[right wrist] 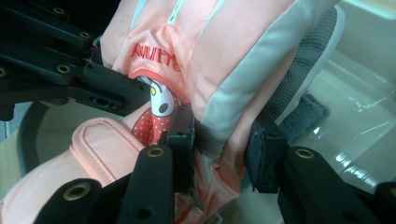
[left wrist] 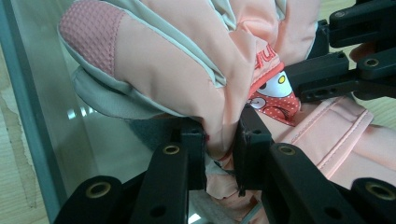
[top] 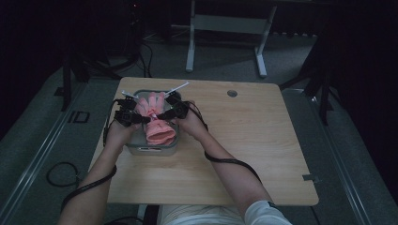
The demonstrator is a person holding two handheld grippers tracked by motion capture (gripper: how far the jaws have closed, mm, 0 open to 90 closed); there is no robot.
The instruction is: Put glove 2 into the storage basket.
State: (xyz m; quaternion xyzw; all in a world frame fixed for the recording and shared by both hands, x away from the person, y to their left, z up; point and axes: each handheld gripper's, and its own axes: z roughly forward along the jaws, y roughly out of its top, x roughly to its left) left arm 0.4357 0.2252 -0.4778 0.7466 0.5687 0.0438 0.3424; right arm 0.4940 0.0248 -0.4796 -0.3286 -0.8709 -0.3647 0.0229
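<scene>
Both the left gripper [left wrist: 219,140] and right gripper [right wrist: 224,140] pinch a pink glove [top: 157,119] with unreadable red lettering over a grey bin [top: 152,150].

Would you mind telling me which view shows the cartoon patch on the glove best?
The left gripper view: the patch faces the camera, between fabric folds. The right gripper view shows it partly behind a jaw. In the high view the glove is too small to show it.

Pink glove [right wrist: 196,51] — red stitched lettering above a cartoon-face patch [right wrist: 156,105]; letters too distorted to read with certainty.
</scene>
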